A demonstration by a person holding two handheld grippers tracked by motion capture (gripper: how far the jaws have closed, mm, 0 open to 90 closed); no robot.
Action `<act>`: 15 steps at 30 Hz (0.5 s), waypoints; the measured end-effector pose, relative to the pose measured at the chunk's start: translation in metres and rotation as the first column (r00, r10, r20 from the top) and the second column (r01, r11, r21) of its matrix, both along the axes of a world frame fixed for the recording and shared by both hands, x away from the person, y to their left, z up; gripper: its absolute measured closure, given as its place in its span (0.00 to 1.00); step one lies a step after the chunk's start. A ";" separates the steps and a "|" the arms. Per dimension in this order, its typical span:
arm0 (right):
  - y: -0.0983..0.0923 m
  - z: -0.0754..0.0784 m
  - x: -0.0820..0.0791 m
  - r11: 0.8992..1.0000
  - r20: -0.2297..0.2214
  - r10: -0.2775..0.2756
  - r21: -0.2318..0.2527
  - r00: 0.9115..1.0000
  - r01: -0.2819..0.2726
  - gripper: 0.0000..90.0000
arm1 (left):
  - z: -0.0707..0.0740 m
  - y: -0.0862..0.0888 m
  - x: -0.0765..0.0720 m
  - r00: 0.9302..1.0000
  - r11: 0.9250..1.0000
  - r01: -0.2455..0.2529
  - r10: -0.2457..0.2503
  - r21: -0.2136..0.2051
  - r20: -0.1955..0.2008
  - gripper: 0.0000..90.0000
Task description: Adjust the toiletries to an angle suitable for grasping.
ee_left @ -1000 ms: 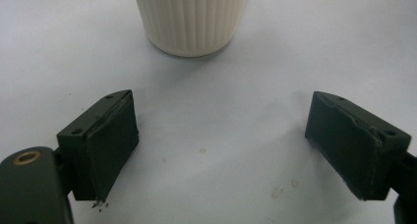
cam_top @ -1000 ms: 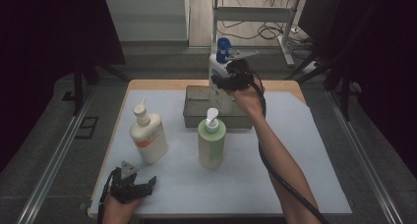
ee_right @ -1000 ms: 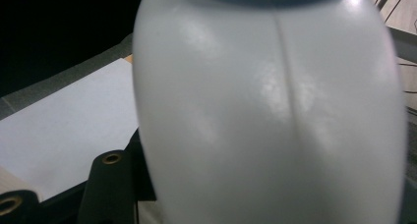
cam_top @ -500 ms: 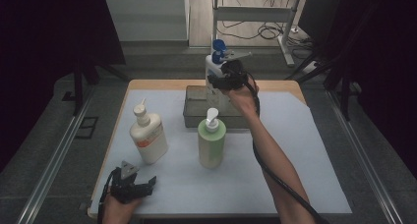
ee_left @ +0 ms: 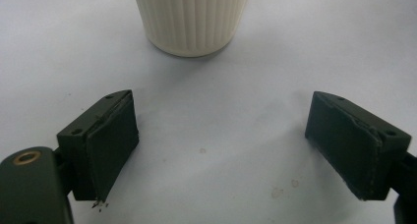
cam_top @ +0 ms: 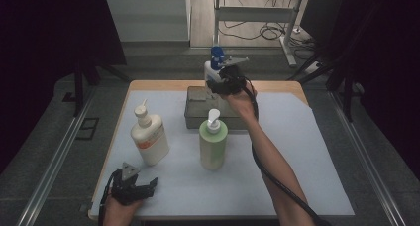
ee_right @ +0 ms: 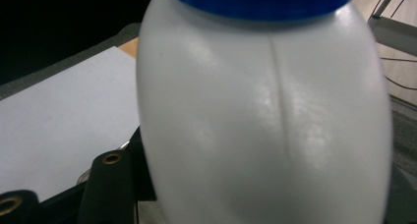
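A white bottle (cam_top: 213,70) with a blue cap (cam_top: 216,53) hangs tilted over the back of a grey bin (cam_top: 197,109), and my right gripper (cam_top: 225,81) is shut on its body. Seen from the right gripper view, the white bottle (ee_right: 265,126) bulges between the jaws under its blue cap (ee_right: 265,0). My left gripper (cam_top: 147,185) rests open at the table's near left corner. In the left gripper view, my left gripper (ee_left: 246,150) has only bare mat between its pads, and the ribbed base of a cream pump bottle (ee_left: 192,17) stands just ahead.
The cream pump bottle (cam_top: 148,137) with an orange label stands left of centre. A green pump bottle (cam_top: 213,142) stands in front of the bin. A pale mat (cam_top: 297,161) covers the wooden table. Cables and a metal frame lie beyond the far edge.
My right gripper has carried the white bottle a little to the left and lower, closer to the grey bin. The left gripper has stayed where it was.
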State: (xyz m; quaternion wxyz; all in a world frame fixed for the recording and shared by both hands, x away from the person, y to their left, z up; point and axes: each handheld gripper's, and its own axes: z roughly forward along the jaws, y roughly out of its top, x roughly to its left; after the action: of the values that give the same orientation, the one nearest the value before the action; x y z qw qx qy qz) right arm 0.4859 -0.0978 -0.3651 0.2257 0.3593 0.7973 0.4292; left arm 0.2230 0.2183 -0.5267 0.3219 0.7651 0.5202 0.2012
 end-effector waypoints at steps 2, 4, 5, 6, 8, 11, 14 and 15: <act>0.001 -0.005 0.000 1.000 -0.013 0.004 -0.001 1.000 -0.004 0.44 | 0.000 0.000 0.000 1.000 1.000 0.000 0.000 0.001 -0.001 0.13; 0.001 -0.008 0.000 1.000 -0.025 0.004 0.002 1.000 -0.004 0.44 | 0.000 0.000 0.000 1.000 1.000 0.000 0.000 0.001 -0.001 0.13; 0.001 -0.008 0.000 1.000 -0.025 0.004 0.002 1.000 -0.004 0.44 | 0.000 0.000 0.000 1.000 1.000 0.000 0.000 0.001 -0.001 0.13; 0.001 -0.010 0.000 1.000 -0.035 0.004 0.002 0.999 -0.004 0.44 | 0.000 0.000 0.000 1.000 1.000 0.000 0.000 0.001 -0.001 0.13; 0.001 -0.012 -0.001 1.000 -0.040 0.008 0.004 0.999 -0.008 0.44 | 0.000 0.000 0.000 1.000 1.000 0.000 0.000 0.001 0.000 0.13; 0.001 -0.014 -0.001 1.000 -0.046 0.009 0.007 0.999 -0.009 0.44 | 0.000 0.000 0.000 1.000 1.000 0.000 0.000 0.001 -0.001 0.13; 0.001 -0.017 -0.003 1.000 -0.053 0.018 0.006 0.998 -0.018 0.44 | 0.000 0.000 0.000 1.000 1.000 0.000 0.000 0.001 -0.001 0.13; 0.001 -0.018 -0.003 1.000 -0.055 0.022 0.004 0.998 -0.022 0.44 | 0.000 0.000 0.000 1.000 1.000 0.000 0.000 0.001 -0.001 0.13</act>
State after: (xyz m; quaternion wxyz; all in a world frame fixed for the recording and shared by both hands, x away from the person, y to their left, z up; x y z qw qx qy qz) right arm 0.4826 -0.0964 -0.3827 0.1984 0.3624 0.8065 0.4229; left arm 0.2230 0.2183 -0.5266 0.3214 0.7653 0.5201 0.2011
